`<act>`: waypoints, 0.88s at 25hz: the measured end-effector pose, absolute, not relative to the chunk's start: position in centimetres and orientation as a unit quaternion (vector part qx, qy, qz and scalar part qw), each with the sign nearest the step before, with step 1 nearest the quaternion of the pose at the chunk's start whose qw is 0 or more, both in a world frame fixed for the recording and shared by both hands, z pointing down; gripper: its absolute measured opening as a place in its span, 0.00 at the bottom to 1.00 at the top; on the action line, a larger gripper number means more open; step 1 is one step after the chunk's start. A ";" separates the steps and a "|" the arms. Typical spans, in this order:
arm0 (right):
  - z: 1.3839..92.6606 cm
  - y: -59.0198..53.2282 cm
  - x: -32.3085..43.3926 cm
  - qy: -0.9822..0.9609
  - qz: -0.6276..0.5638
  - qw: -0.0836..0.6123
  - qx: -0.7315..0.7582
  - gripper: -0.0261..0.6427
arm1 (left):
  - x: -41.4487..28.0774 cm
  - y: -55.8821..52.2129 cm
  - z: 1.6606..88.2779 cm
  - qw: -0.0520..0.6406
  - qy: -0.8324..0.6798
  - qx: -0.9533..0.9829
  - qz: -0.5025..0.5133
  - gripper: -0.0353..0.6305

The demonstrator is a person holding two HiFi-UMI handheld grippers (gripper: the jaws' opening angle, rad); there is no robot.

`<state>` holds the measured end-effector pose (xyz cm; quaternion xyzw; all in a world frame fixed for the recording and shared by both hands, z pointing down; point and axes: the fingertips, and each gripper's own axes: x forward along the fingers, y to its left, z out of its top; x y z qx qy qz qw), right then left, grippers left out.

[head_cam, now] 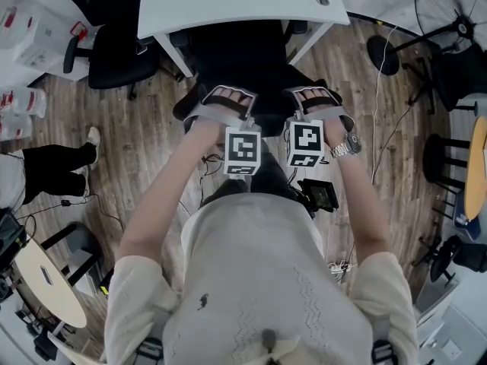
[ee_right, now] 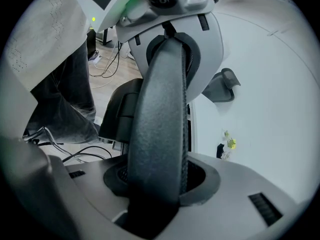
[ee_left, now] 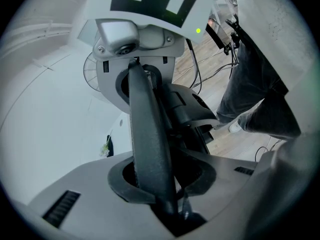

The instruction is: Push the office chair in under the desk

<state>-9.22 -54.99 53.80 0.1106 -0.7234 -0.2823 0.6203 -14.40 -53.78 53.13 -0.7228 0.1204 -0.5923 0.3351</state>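
The black office chair point(head_cam: 245, 59) stands at the white desk point(head_cam: 228, 2), its seat partly under the desktop and its back toward me. My left gripper point(head_cam: 228, 102) and right gripper point(head_cam: 313, 99) sit side by side on the top rim of the backrest, each shut on it. In the left gripper view the black rim point(ee_left: 146, 129) runs out from my left gripper point(ee_left: 160, 184) to the right gripper point(ee_left: 132, 59) opposite. The right gripper view shows the same rim point(ee_right: 162, 119) clamped in my right gripper point(ee_right: 157, 184), with the left gripper point(ee_right: 172, 39) at its far end.
A second black chair point(head_cam: 114, 52) stands left of the desk. A floor fan point(head_cam: 449, 14) and stands crowd the right side. A person's legs point(head_cam: 53, 166) are at the left, a round table point(head_cam: 49, 280) at the lower left. Cables and a black device point(head_cam: 319, 196) lie on the wooden floor.
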 end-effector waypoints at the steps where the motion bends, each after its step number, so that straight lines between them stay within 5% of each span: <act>1: 53.8 -54.9 -9.2 -0.723 -0.283 0.620 0.111 0.31 | -14.4 -53.7 53.2 0.335 0.121 -0.723 -0.593 0.25; 22: 53.4 -53.7 -9.1 -0.720 -0.299 0.615 0.117 0.32 | -14.5 -52.3 52.7 0.327 0.134 -0.723 -0.594 0.28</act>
